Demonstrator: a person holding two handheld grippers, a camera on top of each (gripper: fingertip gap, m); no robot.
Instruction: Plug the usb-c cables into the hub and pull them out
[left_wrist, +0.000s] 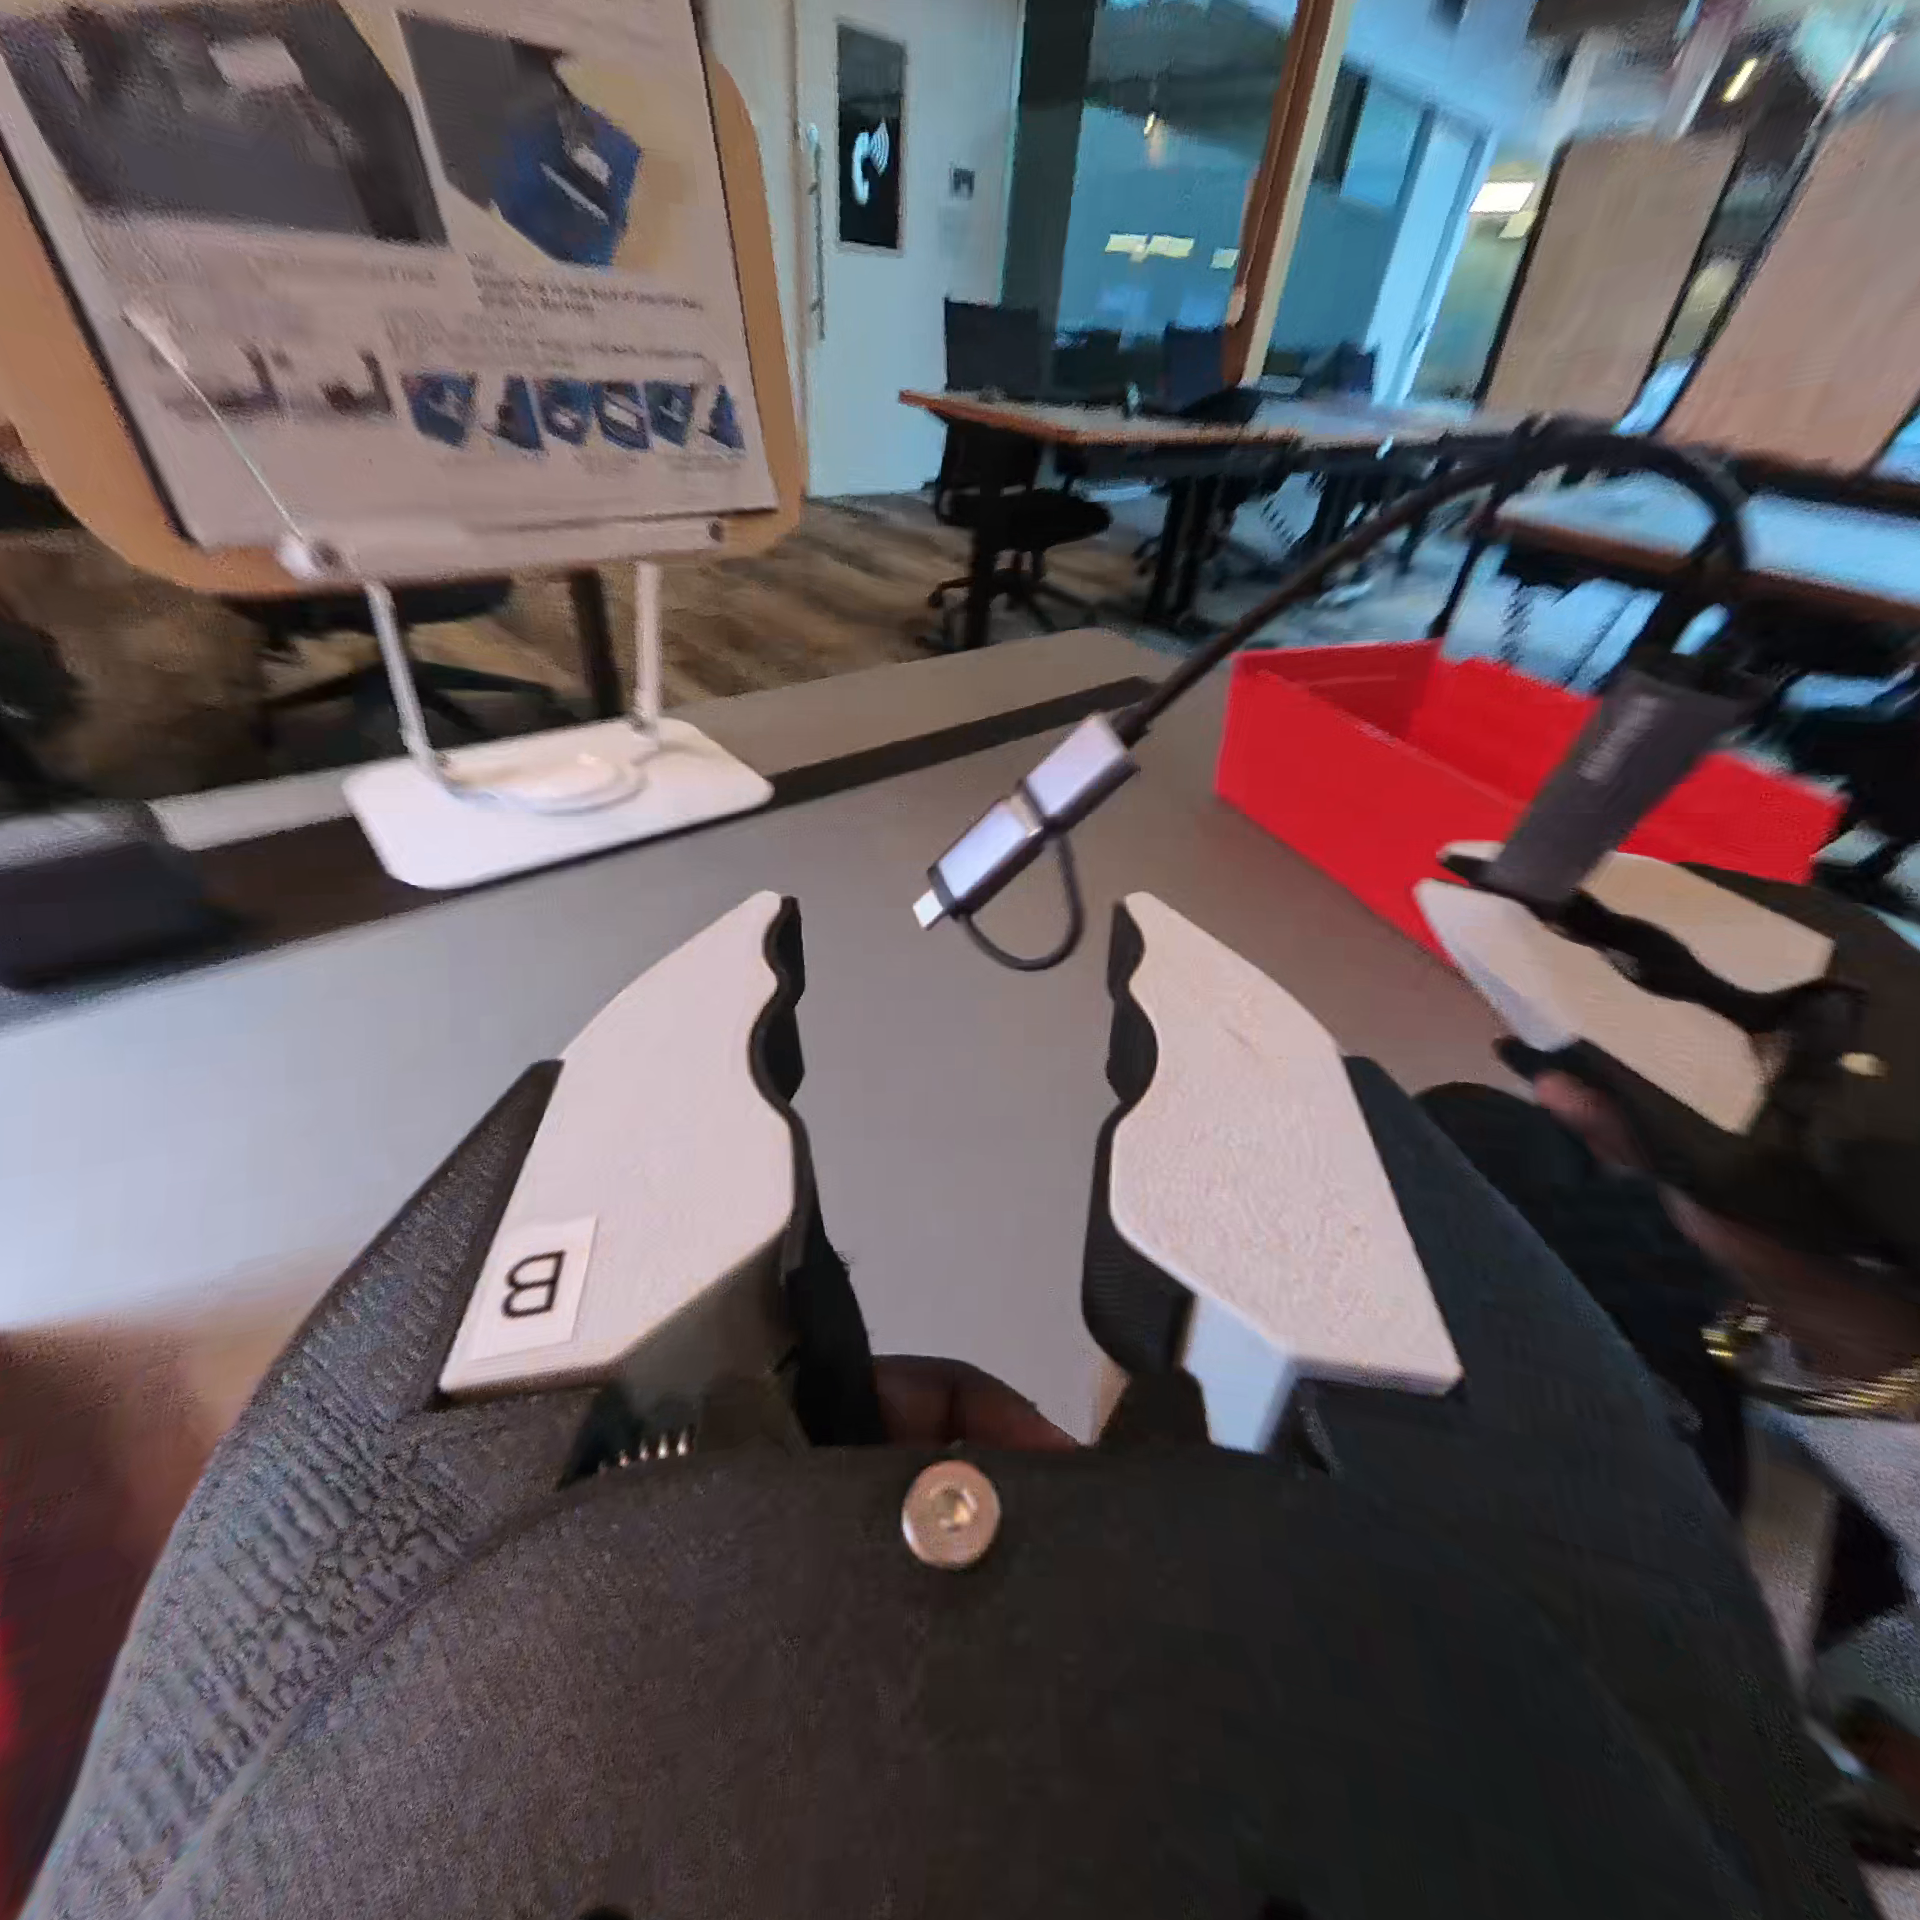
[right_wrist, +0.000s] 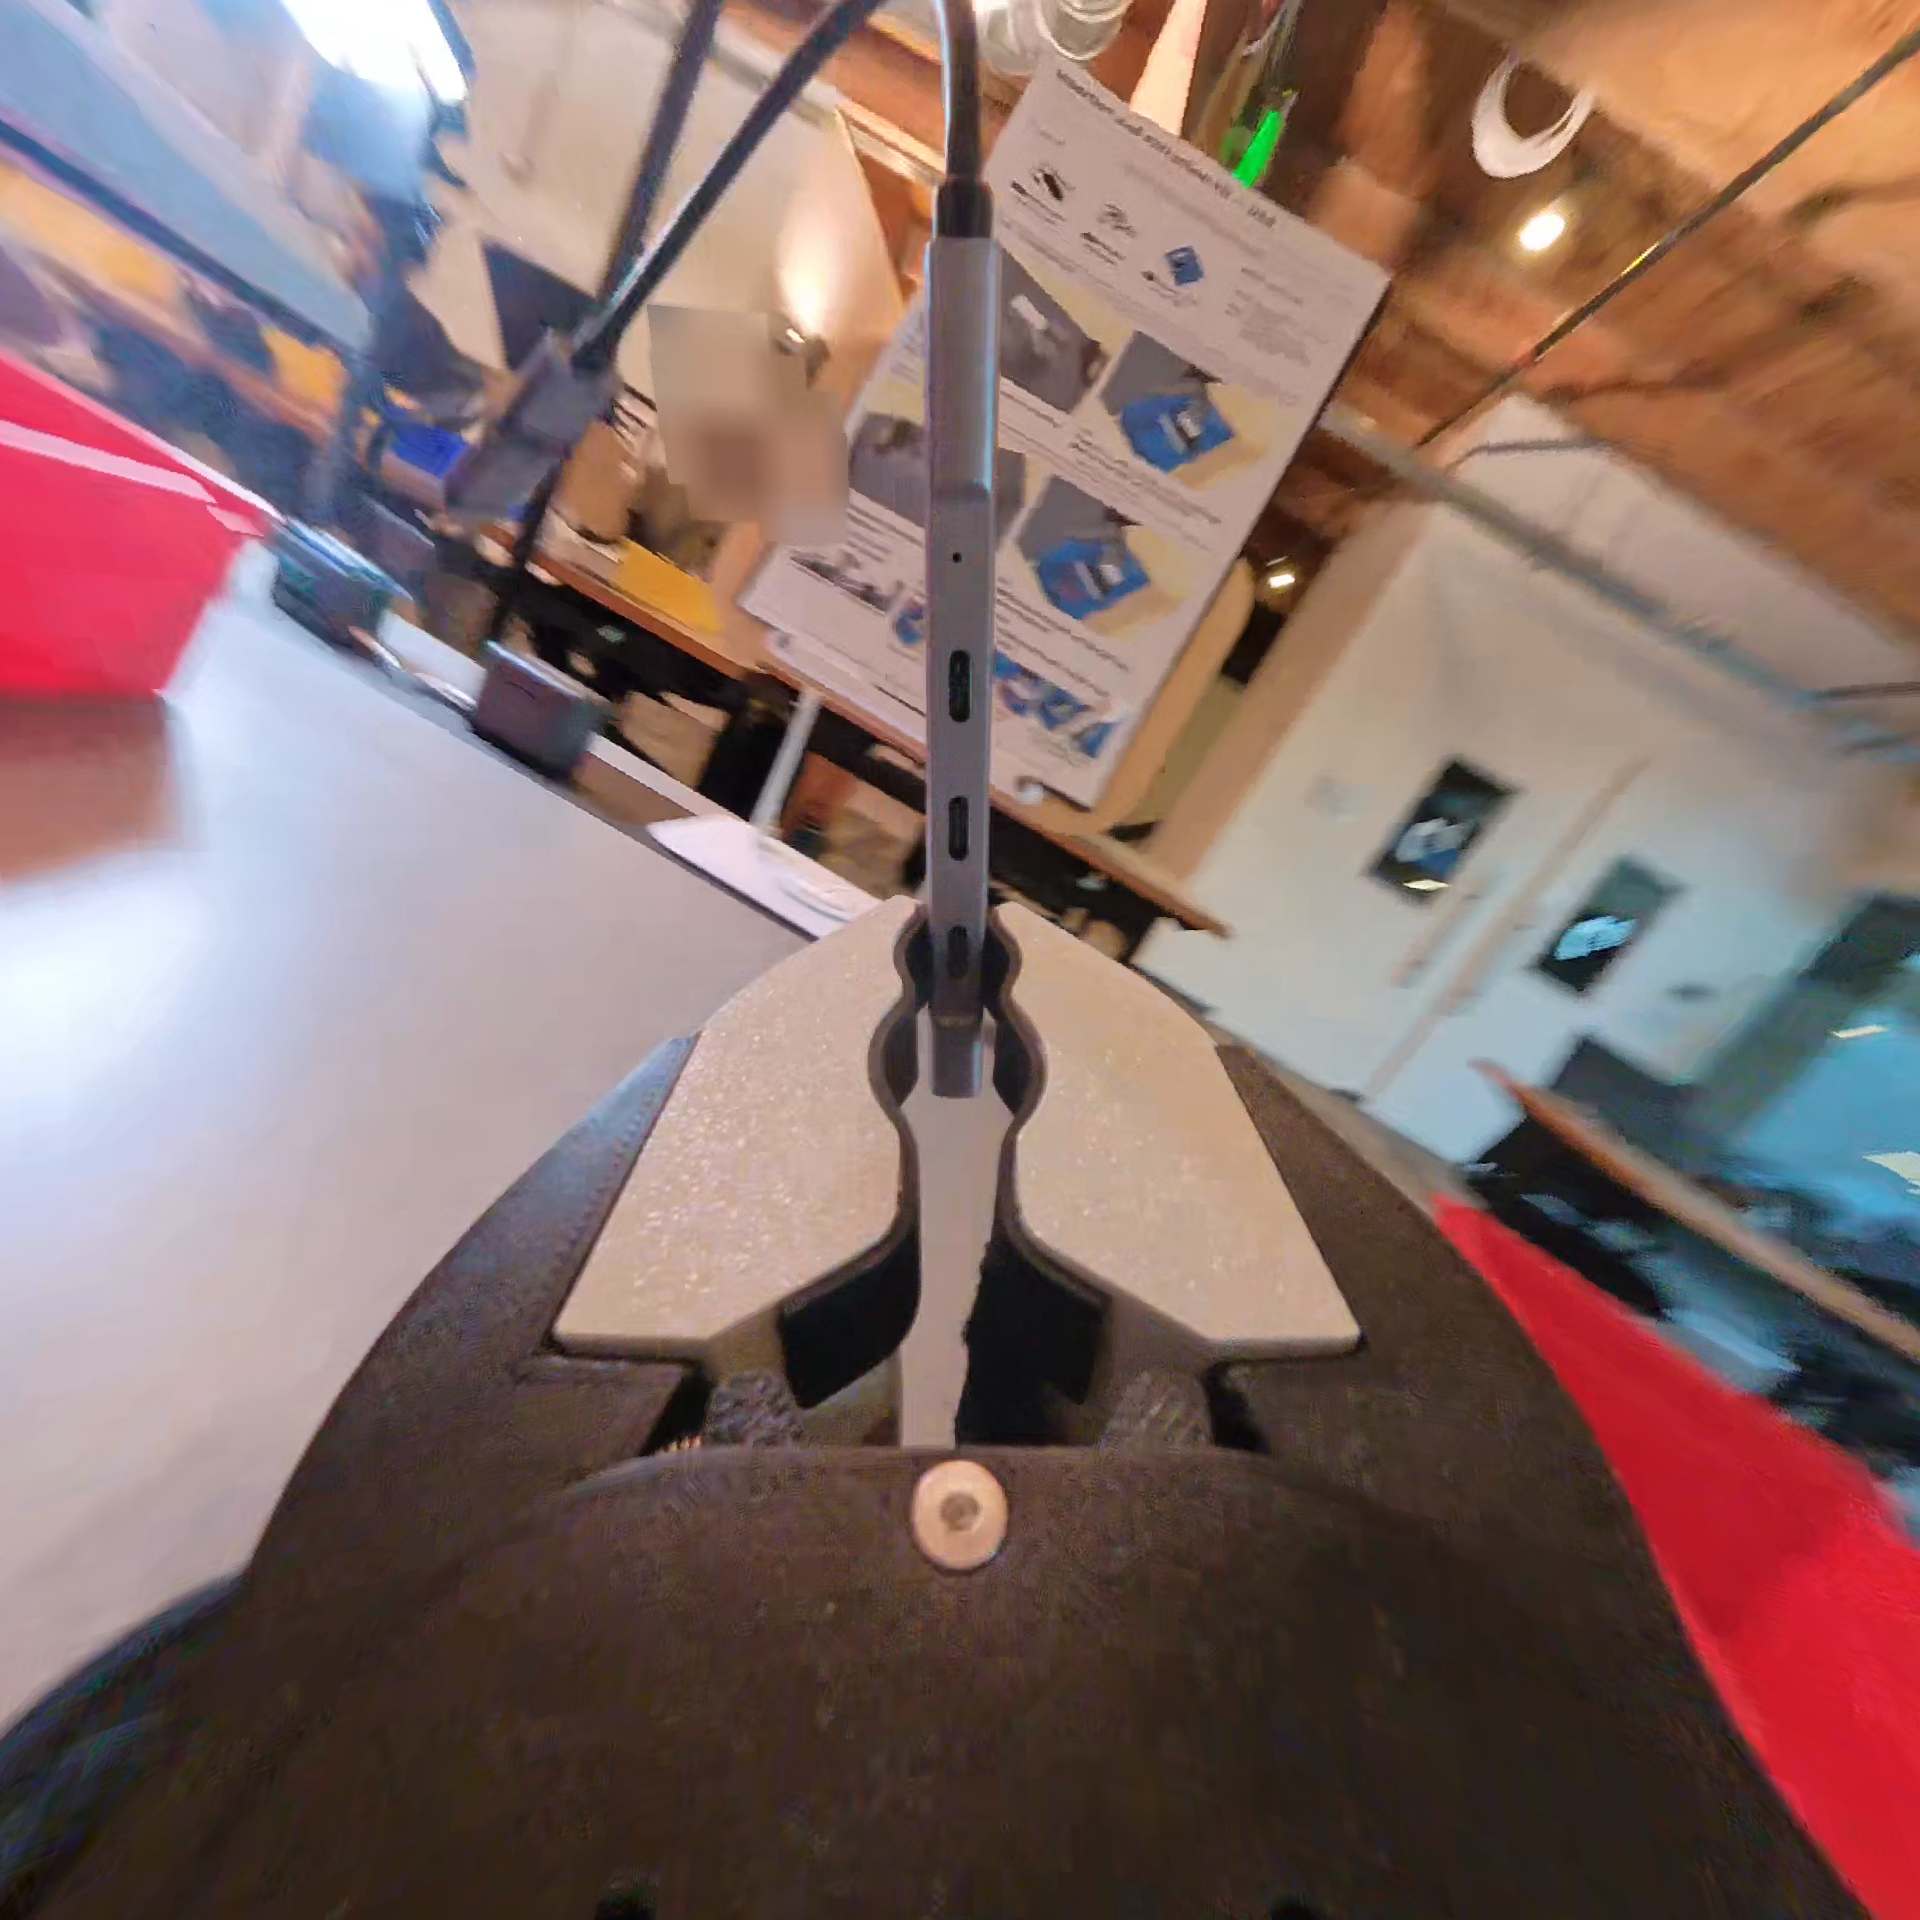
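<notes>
My right gripper is shut on the lower end of a slim grey hub, held upright and edge-on, with several empty ports showing along its edge. In the left wrist view the hub and right gripper are at the right. The hub's black cable loops up and over, and its grey USB-C plug with a tethered adapter hangs in the air just ahead of my left gripper. My left gripper is open and empty above the grey table. The plug also shows blurred in the right wrist view.
A red open box stands on the table at the right, behind the right gripper. A white stand at the table's far left edge holds a printed sheet. Desks and chairs stand beyond the table.
</notes>
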